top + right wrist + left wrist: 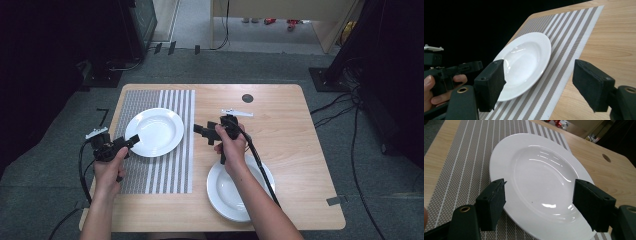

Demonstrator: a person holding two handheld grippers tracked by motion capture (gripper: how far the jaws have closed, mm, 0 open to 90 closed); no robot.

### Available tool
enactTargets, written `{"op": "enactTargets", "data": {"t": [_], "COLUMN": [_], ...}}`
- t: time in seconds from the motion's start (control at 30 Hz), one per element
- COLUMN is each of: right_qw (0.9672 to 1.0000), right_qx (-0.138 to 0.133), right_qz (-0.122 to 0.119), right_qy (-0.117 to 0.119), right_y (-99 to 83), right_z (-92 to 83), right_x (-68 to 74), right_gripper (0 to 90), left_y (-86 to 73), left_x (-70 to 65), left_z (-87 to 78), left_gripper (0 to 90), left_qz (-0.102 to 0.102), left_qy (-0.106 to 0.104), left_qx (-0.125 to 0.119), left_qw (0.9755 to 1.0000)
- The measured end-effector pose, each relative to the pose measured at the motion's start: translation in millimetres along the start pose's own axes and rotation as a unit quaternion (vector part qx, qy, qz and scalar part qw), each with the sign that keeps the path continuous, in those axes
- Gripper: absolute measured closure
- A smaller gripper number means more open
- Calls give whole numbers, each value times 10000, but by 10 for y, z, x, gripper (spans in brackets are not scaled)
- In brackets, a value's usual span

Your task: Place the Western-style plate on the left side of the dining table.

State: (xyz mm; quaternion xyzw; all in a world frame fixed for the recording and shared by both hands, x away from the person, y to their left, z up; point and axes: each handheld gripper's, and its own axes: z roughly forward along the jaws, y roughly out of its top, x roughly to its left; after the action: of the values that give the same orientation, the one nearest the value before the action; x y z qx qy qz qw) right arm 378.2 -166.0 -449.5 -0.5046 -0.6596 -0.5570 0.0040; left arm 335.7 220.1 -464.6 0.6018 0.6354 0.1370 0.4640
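Black jaws of the left gripper (131, 142) stand wide apart with nothing clamped between them; in the left gripper view they frame the near rim of a round white ceramic deep plate (541, 182) without pressing on it. The right gripper (200, 131), at the centre of the high view, also has its jaws apart and empty, pointing toward the left of the frame at that same plate from the far side of it.

That plate lies flat in the upper half of a grey-and-white striped woven placemat (157, 142), left of centre in the high view, with mat showing all round it. Its position looks deliberate: roughly centred across the mat's width, as a place setting would be, and both grippers stand just clear of its opposite rims, which suggests it has been released there.

A second round white ceramic plate (220, 192) sits lower right of centre on the bare light wooden surface (290, 150), partly under the person's right forearm, apart from the mat. It appears to be waiting its turn, within easy reach of the right hand.

A small dark round spot (247, 98) marks the surface near its far edge.
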Motion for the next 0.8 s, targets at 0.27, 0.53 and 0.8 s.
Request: {"op": "enactTargets", "data": {"t": [0.27,0.53,0.8], "right_qw": [9996,9992,9982], "right_qx": [33,-7,-96], "right_qz": [-234,-273,-361], "right_qy": [-137,-290,-465], "right_y": [-91,-200,-296], "right_z": [-297,-605,-941], "right_x": [-31,-155,-261], "right_gripper": [247,240,232], "left_y": [-146,-298,-485], "left_x": [70,-34,-142], "left_z": [-196,-306,-329], "left_gripper": [242,225,212], "left_qz": [-81,60,57], "left_qy": [24,27,-166], "left_qx": [-50,-17,51], "left_qw": [10000,10000,9998]}}
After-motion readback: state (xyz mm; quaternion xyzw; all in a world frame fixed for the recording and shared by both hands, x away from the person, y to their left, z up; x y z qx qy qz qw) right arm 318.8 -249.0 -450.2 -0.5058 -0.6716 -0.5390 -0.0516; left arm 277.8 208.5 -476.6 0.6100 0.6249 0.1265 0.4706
